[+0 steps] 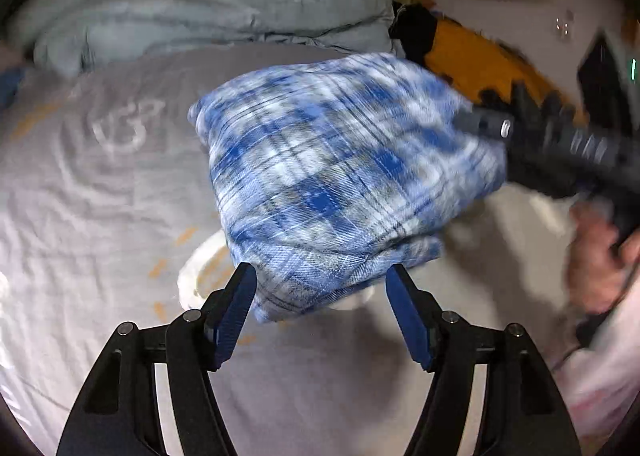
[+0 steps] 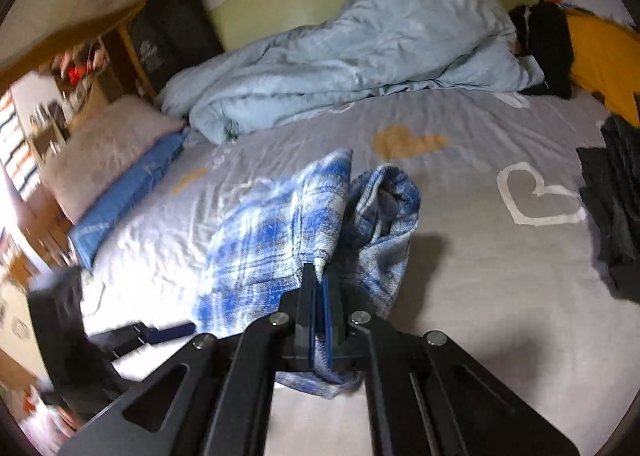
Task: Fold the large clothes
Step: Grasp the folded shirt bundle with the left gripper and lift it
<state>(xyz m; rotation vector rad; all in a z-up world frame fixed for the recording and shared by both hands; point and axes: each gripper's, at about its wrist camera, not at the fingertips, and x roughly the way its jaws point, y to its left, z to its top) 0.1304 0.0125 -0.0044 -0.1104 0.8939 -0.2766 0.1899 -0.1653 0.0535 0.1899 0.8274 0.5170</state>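
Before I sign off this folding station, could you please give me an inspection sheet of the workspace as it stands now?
Surface: wrinkled grey bedsheet with white and orange heart prints.
Job's things: folded blue-and-white plaid flannel garment, lifted at one edge.
Clutter: rumpled pale blue duvet; fuzzy grey pillow on a blue pad; dark folded clothes; yellow-and-black cloth.
Grippers: left tongs open, the garment's near edge between them; right tongs shut on the garment.
Cables: thin dark cord below the person's hand, blurred.
Surroundings: pale green wall, wooden bed frame, cluttered shelf at left.
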